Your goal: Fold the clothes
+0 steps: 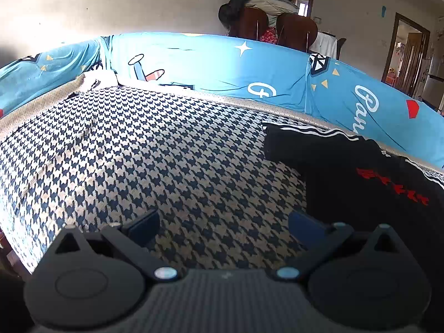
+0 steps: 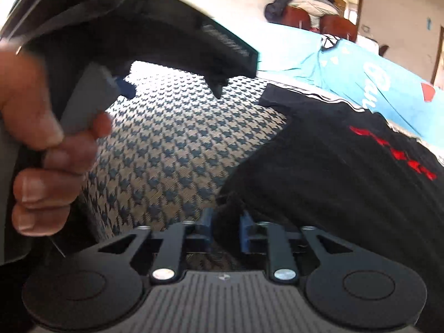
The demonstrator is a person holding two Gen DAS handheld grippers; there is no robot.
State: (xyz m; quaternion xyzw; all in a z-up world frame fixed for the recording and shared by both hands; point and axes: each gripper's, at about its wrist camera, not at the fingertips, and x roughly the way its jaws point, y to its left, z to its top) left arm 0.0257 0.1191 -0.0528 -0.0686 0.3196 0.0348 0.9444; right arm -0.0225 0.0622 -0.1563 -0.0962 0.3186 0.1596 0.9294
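Right gripper (image 2: 226, 222) is pinching a bunched edge of the black garment (image 2: 333, 183); its blue pads (image 2: 245, 229) are sitting close together with dark cloth filling the narrow gap between them. Left gripper (image 1: 223, 226) is hovering with its fingers spread wide and nothing between them, only the houndstooth cover (image 1: 144, 149) showing underneath.

Key relation: the garment is lying to the right of the left gripper and ahead of the right one, spreading away from the pinched near edge toward the blue printed sheet (image 1: 211, 63) at the back. Its long axis appears to be running from that near edge up and back to the right, with the white-striped hem (image 1: 313, 130) at the far end and a row of red printed marks (image 1: 394, 186) partway along. Right hand is plainly the nearer one, already on the cloth; the left gripper is sitting just beside the garment's left border, not touching it. The person's left hand (image 2: 47, 144) is wrapping the handle of that gripper in the right wrist view.

Judgement: any fold is likely needing the left gripper to be shifting rightward onto the free edge.

Count: one black garment, one houndstooth cover, one blue sheet, two grippers, one hand in view, two brown chair backs (image 1: 277, 27) behind.
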